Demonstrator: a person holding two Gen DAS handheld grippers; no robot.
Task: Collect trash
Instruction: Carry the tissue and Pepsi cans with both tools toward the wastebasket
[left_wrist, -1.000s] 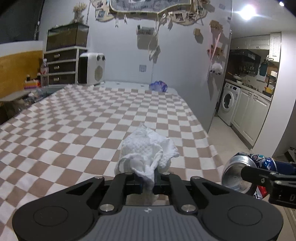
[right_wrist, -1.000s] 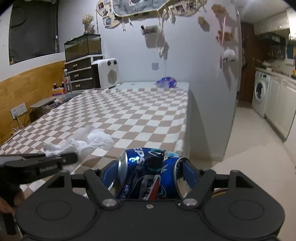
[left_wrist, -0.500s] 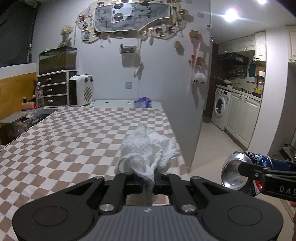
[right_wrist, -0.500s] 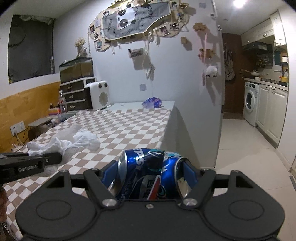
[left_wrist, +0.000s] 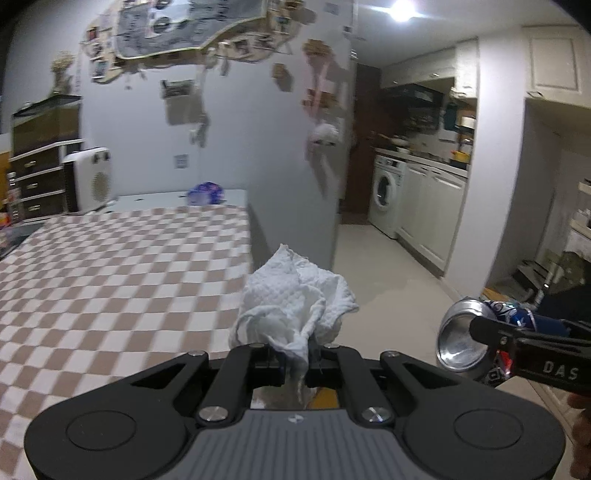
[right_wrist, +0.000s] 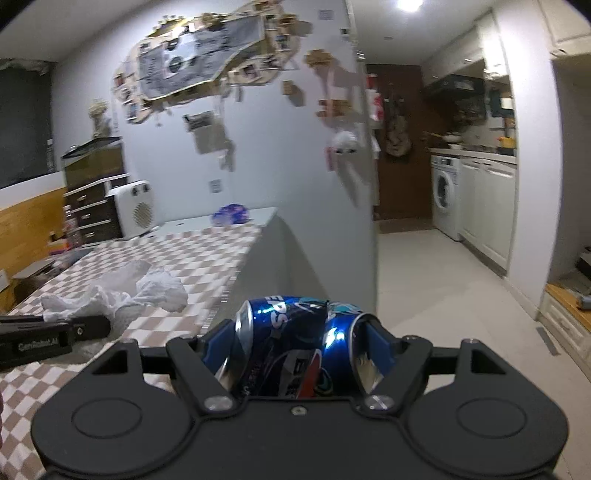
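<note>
Crumpled white paper towel (left_wrist: 295, 299), quilted and bunched, hangs pinched in my left gripper (left_wrist: 295, 360); at three o'clock, my right gripper (right_wrist: 301, 347) clamps a dented blue Pepsi can (right_wrist: 291, 343) sideways.

"DAS" in white on the right gripper (left_wrist: 524, 354) finger side, "GenRobot.AI" in small white print on the left gripper (right_wrist: 55, 339) finger, Pepsi lettering and globe logo on the crushed blue can (right_wrist: 295, 350)
</note>
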